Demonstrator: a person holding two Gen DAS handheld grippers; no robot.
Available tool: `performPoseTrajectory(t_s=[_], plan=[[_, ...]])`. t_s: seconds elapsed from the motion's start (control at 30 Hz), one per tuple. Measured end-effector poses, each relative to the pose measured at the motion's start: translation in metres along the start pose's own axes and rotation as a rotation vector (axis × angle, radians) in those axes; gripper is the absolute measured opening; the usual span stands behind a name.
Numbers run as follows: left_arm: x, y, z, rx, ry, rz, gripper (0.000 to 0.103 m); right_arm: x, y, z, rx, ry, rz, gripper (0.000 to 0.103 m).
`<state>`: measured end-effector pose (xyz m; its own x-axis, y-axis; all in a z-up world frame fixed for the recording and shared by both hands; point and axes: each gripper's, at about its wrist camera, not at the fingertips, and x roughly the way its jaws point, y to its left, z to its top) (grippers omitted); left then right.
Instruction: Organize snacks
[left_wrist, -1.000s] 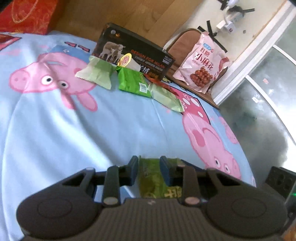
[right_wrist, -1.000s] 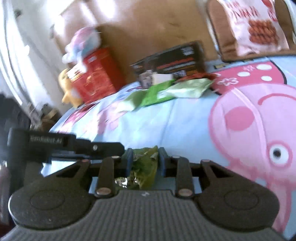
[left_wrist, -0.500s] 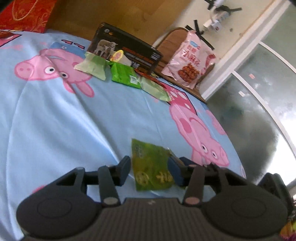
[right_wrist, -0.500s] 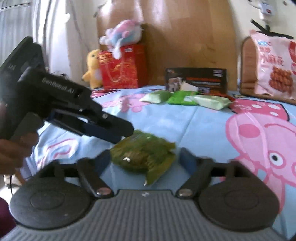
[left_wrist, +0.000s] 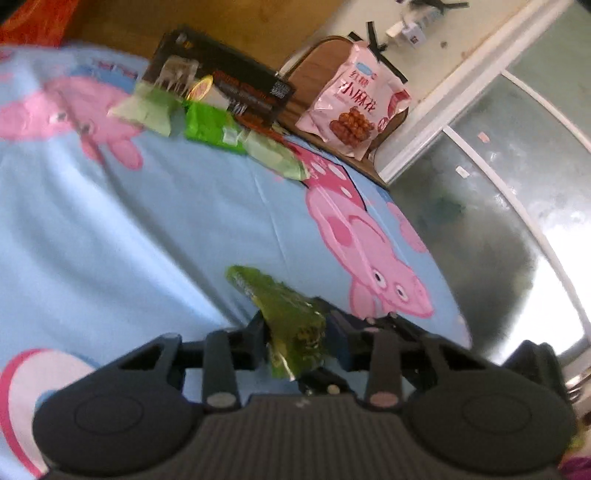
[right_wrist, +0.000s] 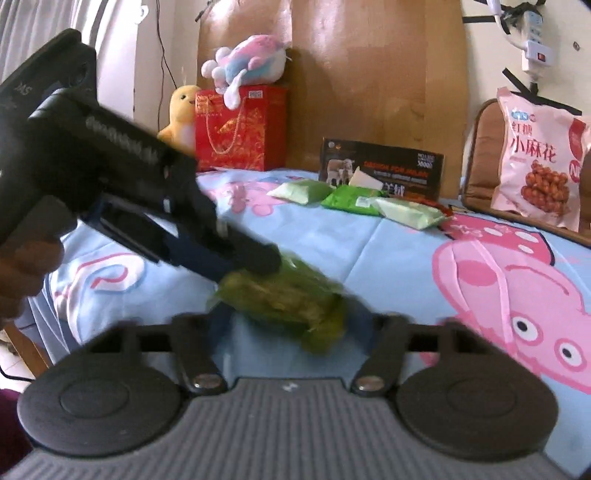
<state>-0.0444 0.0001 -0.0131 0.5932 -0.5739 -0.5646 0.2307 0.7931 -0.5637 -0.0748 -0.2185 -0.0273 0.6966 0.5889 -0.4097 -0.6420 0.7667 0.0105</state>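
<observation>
A dark green snack packet (left_wrist: 291, 325) is pinched between the fingers of my left gripper (left_wrist: 299, 332), held just above the blue pig-print bedsheet (left_wrist: 166, 221). The right wrist view shows the same packet (right_wrist: 284, 299) at the tip of the left gripper (right_wrist: 258, 258), between the spread fingers of my right gripper (right_wrist: 291, 325), which is open and does not hold it. Three light and bright green packets (right_wrist: 354, 201) lie in a row at the far side, in front of a black box (right_wrist: 384, 168).
A large pink snack bag (right_wrist: 539, 158) leans on a brown chair (right_wrist: 480, 155) at the right. A red gift bag (right_wrist: 240, 129) with plush toys stands at the back left. The bed's edge falls to a glossy floor (left_wrist: 498, 240) on the right.
My right gripper opened and let go of the dark green packet. My left gripper opened, then closed on it again and tilted it up.
</observation>
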Motion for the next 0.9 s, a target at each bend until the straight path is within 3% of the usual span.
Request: performPoseTrajectory(t_s=[0.07, 0.23, 0.33, 0.5, 0.7, 0.9], plan=[[0.000, -0.004, 0.002, 0.024, -0.005, -0.009, 0.026, 0.000, 0.004, 0.000, -0.022, -0.004, 0.026, 0.034], [-0.005, -0.008, 0.014, 0.030, -0.006, -0.044, 0.026, 0.005, 0.007, 0.007, -0.063, -0.015, -0.010, 0.029], [-0.007, -0.007, 0.031, 0.019, -0.020, -0.101, 0.024, 0.008, 0.002, 0.017, -0.072, -0.039, -0.029, 0.018], [-0.007, -0.010, 0.076, 0.053, -0.078, -0.121, 0.024, 0.027, -0.008, 0.050, -0.126, -0.095, -0.087, 0.017], [0.014, 0.000, 0.156, 0.027, -0.089, -0.145, 0.022, 0.073, -0.037, 0.098, -0.202, -0.141, -0.159, 0.017], [0.057, 0.025, 0.245, -0.035, -0.120, -0.138, 0.021, 0.134, -0.080, 0.147, -0.145, -0.139, -0.176, 0.017]])
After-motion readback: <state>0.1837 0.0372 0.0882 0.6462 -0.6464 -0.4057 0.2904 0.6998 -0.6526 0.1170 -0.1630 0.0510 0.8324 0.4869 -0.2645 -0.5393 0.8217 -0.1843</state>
